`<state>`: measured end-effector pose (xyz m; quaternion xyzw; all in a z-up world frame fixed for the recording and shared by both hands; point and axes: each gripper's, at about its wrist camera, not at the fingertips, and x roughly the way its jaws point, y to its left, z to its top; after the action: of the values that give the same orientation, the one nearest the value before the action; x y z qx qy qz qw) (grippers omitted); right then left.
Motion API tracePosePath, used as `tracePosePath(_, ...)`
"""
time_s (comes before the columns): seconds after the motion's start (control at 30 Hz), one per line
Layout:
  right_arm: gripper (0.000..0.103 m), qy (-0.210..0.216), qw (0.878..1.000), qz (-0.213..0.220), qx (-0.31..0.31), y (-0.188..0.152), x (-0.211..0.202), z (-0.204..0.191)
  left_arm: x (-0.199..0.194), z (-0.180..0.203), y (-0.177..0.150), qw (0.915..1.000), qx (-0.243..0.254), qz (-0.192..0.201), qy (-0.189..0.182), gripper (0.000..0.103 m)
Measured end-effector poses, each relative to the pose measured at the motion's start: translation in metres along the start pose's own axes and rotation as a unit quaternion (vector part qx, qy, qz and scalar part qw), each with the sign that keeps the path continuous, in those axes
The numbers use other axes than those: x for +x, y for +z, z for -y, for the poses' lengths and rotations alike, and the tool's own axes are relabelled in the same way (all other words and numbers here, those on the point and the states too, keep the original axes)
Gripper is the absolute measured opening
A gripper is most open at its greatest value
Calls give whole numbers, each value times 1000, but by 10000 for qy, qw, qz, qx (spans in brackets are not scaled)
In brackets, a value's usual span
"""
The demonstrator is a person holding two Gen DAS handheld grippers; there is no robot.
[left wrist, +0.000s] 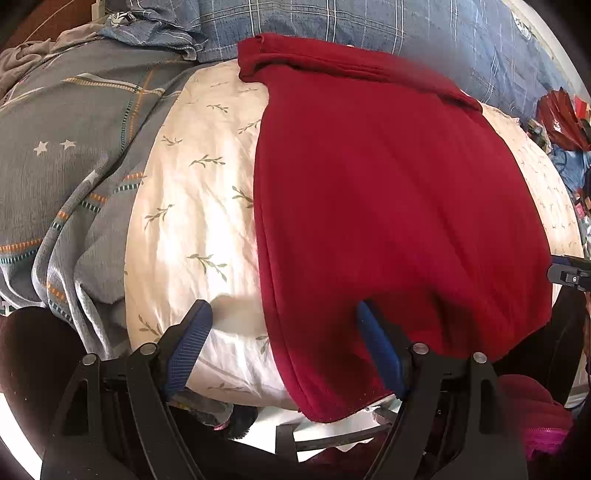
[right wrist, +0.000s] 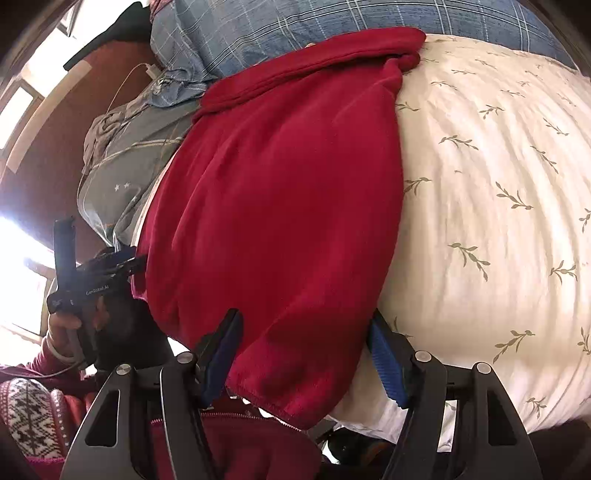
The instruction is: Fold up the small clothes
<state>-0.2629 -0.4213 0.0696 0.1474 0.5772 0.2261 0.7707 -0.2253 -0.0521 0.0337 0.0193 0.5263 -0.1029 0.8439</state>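
Observation:
A dark red fleece garment (left wrist: 388, 192) lies spread on a cream leaf-print bedsheet (left wrist: 192, 206), its near hem hanging over the bed's front edge. My left gripper (left wrist: 284, 317) is open at the garment's near left corner, with the left finger (left wrist: 192, 332) over bare sheet and the right finger (left wrist: 376, 343) against the red cloth. My right gripper (right wrist: 306, 332) is open and straddles the garment's (right wrist: 280, 192) near right corner. The left gripper (right wrist: 92, 273) also shows in the right wrist view, held in a hand.
A grey star-print blanket (left wrist: 70, 158) is bunched to the left. A blue plaid quilt (left wrist: 332, 22) lies along the far side. Red clutter (left wrist: 561, 118) sits at the far right. The person's red patterned clothing (right wrist: 33, 417) is below the bed edge.

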Motion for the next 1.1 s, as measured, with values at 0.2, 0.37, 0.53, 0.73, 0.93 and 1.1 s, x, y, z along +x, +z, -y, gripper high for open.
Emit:
tracePosePath(0.2,69,126,9999,-109,-21,-4,2,-3,-2,2,-6,9999,-19,-85,-68,81)
tracePosePath(0.37,64,126,9994,-228,-225,-9,5,-12,-4,2,-10,9998,-24,-116,-152,81)
tracePosePath(0.53,49,185,9989,-240,-352,-8,6,-16,-4,2,-9,9997,-39,-166,-188,81)
tracePosePath(0.73,40,576,9980,-99,-227,-6,3,-14,-5,2,-8,9996,-33,-179,-212,73)
tracePosePath(0.93,44,399,9982,-202,-391,-7,15,-18,-6,1,-7,9995,-57,-173,-243,69)
tracePosePath(1.1,47,290,9979,-188,-555,-7,16,-25,-3,2,-8,9996,-41,-175,-205,71)
